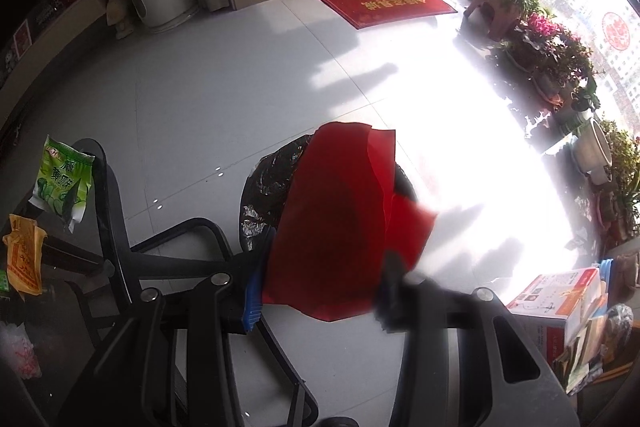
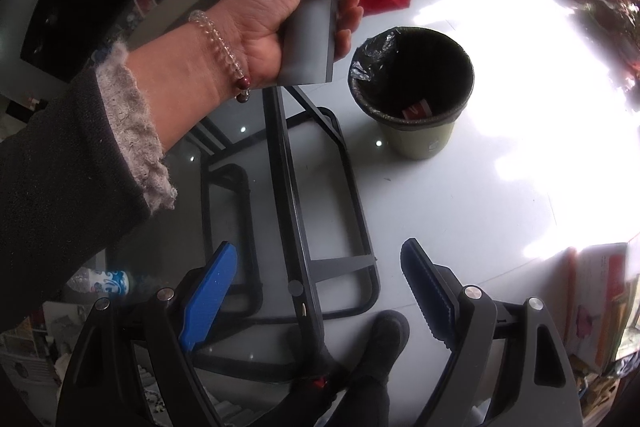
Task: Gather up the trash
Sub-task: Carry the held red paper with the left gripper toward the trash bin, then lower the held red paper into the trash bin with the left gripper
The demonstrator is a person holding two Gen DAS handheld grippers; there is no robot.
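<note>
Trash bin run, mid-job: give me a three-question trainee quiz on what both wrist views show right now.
1. True or false: the left gripper holds a red sheet.
2. The bin is lined with: A) a black bag, B) a white bag, C) nothing.
3. What do the right gripper fingers hold?

Key: 1 true. 2 A; the black bag folds over the rim. 3 Nothing; they stand open above the floor.

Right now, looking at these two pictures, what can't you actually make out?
- Left wrist view: the red paper held in the left gripper covers most of the trash bin; its right finger is blurred.
- Right wrist view: the bin's depths are dark; only a red-and-white scrap shows.
- Both views: sun glare whites out the floor by the window.
</note>
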